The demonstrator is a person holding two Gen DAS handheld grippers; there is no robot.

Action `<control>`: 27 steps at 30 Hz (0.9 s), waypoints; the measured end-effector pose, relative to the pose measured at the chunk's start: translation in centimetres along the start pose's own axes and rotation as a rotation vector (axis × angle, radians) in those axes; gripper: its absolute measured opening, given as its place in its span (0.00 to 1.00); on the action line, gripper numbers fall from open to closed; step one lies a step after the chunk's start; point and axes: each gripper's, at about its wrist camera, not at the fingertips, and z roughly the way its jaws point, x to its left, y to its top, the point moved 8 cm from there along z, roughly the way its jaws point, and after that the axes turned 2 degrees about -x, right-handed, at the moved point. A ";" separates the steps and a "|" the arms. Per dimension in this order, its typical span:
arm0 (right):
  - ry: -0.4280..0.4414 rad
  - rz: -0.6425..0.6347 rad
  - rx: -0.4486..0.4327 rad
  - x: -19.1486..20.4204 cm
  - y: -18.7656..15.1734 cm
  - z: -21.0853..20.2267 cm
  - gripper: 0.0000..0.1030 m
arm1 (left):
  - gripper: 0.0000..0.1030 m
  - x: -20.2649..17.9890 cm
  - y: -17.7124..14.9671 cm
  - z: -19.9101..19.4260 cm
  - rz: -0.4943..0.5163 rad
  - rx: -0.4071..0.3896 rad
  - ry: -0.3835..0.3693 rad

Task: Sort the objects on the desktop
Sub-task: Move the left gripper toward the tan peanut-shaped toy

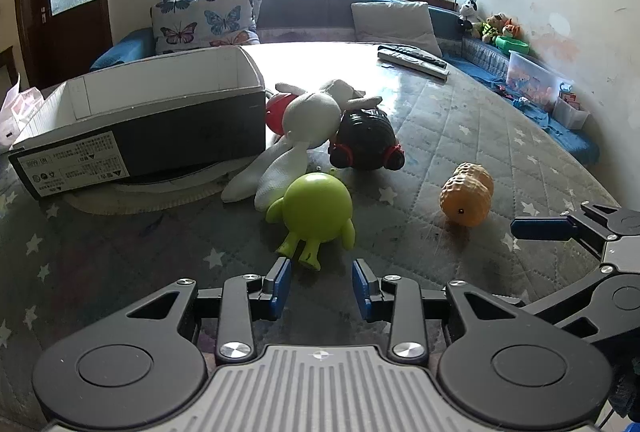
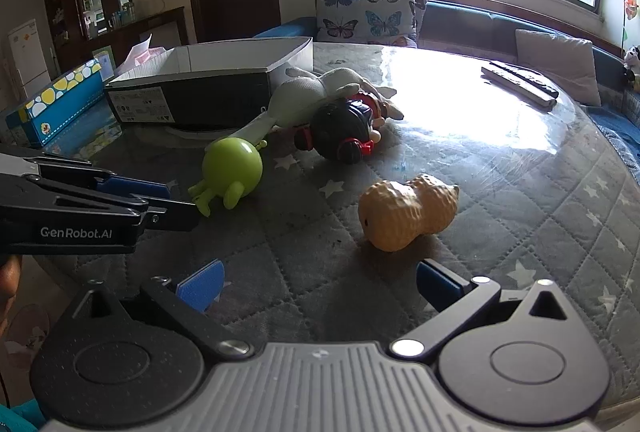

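A green round toy (image 1: 316, 210) lies on the quilted table just ahead of my left gripper (image 1: 320, 284), which is open and empty, its fingertips close to the toy's feet. An orange peanut-shaped toy (image 2: 406, 214) lies just ahead of my right gripper (image 2: 320, 282), which is wide open and empty. A white plush rabbit (image 1: 304, 124), a black-haired doll (image 1: 364, 142) and a red toy (image 1: 276, 110) lie piled behind the green toy. An open cardboard box (image 1: 152, 136) stands to the left. The green toy also shows in the right wrist view (image 2: 232, 168).
Remote controls (image 1: 414, 60) lie at the table's far side. A blue dotted box (image 2: 60, 104) stands left of the cardboard box. A sofa with butterfly cushions (image 1: 208, 18) and a clear bin (image 1: 532, 76) lie beyond the table.
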 end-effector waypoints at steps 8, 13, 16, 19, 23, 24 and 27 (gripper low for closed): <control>-0.002 -0.011 -0.004 -0.2 0.1 0.6 1.00 | 0.35 0.0 0.1 0.4 -0.004 0.018 0.004; 0.001 -0.012 -0.005 -0.2 0.1 1.0 1.00 | 0.35 0.3 0.2 0.5 -0.010 0.026 -0.006; 0.002 -0.009 -0.003 -0.2 0.1 1.1 1.00 | 0.35 0.4 0.3 0.7 -0.005 0.029 -0.004; 0.004 -0.008 0.000 -0.1 -0.3 1.1 1.00 | 0.35 0.4 0.3 0.8 -0.003 0.031 -0.007; 0.005 -0.006 0.005 -0.1 -0.6 1.1 1.00 | 0.36 0.4 0.4 0.9 0.002 0.033 -0.008; 0.006 -0.006 0.005 -0.1 -0.7 1.1 1.00 | 0.36 0.4 0.4 1.0 0.003 0.033 -0.007; 0.007 -0.003 0.009 0.1 -0.9 1.1 1.00 | 0.36 0.4 0.5 1.0 0.007 0.036 -0.003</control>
